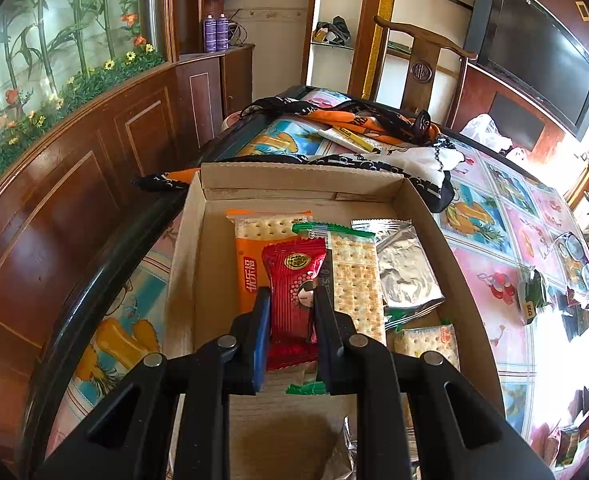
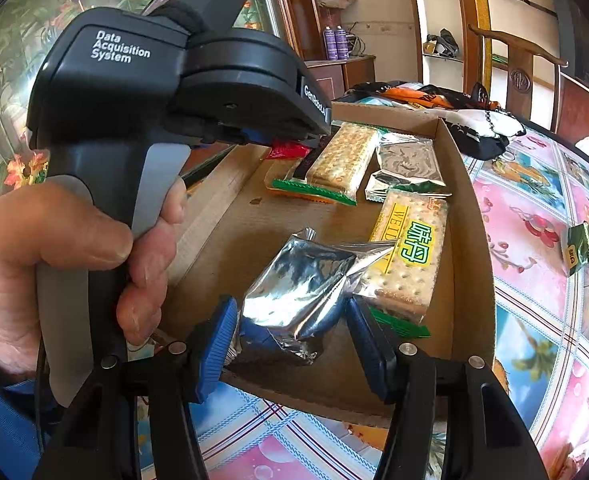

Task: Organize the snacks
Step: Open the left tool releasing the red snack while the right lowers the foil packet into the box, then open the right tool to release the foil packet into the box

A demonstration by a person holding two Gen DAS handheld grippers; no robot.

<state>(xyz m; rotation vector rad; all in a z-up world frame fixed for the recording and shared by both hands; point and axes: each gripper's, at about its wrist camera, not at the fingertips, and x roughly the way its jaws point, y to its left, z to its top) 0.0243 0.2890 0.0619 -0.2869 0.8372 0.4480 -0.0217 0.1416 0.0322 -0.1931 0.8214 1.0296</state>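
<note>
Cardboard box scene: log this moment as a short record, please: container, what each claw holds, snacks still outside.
container: open cardboard box on a patterned table
left claw: shut on a red snack packet over the box
right claw: closed on a silver foil packet at the box's near edge
in box: cracker packs, another foil pack
outside: green packet on the table

L claw (image 1: 292,300) clamped shut, R claw (image 2: 294,320) gripping, L hand (image 2: 66,256) squeezing handle.

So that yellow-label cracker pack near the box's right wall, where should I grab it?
Take the yellow-label cracker pack across its narrow width, mid-length, coming from above. It lies flat and long. A silver foil pouch overlaps its near left corner, and the cardboard box wall crowds its right, so keep the fingers steep.
</note>
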